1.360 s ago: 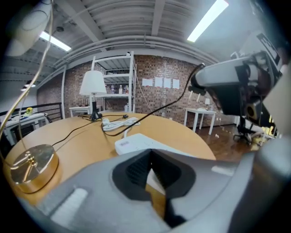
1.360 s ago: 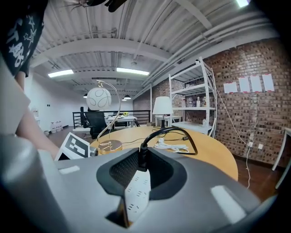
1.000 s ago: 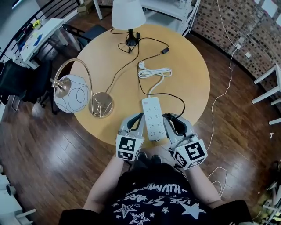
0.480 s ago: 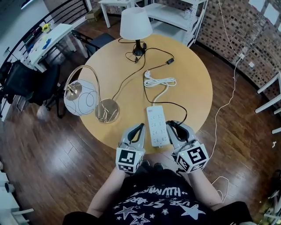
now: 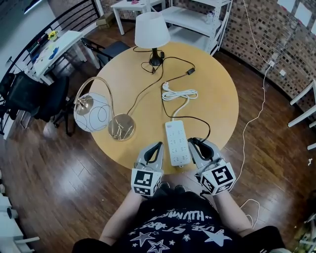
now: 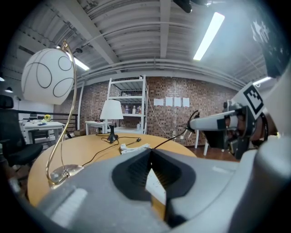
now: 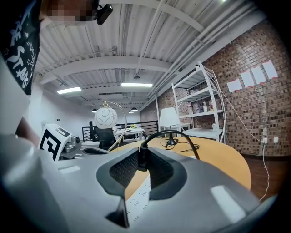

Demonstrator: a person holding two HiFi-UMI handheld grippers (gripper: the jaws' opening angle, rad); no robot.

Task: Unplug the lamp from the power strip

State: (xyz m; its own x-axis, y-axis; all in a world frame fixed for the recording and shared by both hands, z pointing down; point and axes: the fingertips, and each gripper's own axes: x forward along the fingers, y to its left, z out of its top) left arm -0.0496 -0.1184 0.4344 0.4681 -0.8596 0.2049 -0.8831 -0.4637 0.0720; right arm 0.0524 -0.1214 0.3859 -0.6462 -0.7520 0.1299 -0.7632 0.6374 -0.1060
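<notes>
The white power strip (image 5: 177, 143) lies on the round wooden table (image 5: 217, 99) between my two grippers. My right gripper (image 5: 193, 142) is shut on the black plug (image 7: 142, 159), held just right of the strip. The plug's black cable (image 5: 200, 116) loops back across the table toward the white-shaded lamp (image 5: 152, 29) at the far edge. The strip (image 7: 136, 200) shows below the right jaws. My left gripper (image 5: 157, 147) rests left of the strip with its jaws together and nothing between them (image 6: 151, 152).
A gold arc lamp with a white globe (image 5: 91, 111) hangs over the table's left edge, its base (image 5: 121, 127) on the table. The strip's coiled white cord (image 5: 177, 93) lies mid-table. A white side table (image 5: 49, 47), a black chair (image 5: 29, 94) and a white shelf (image 5: 197, 15) stand around.
The head view has shifted a little, so the table sits slightly lower and to the right. Both grippers stay beside the strip, the right one still holding the plug.
</notes>
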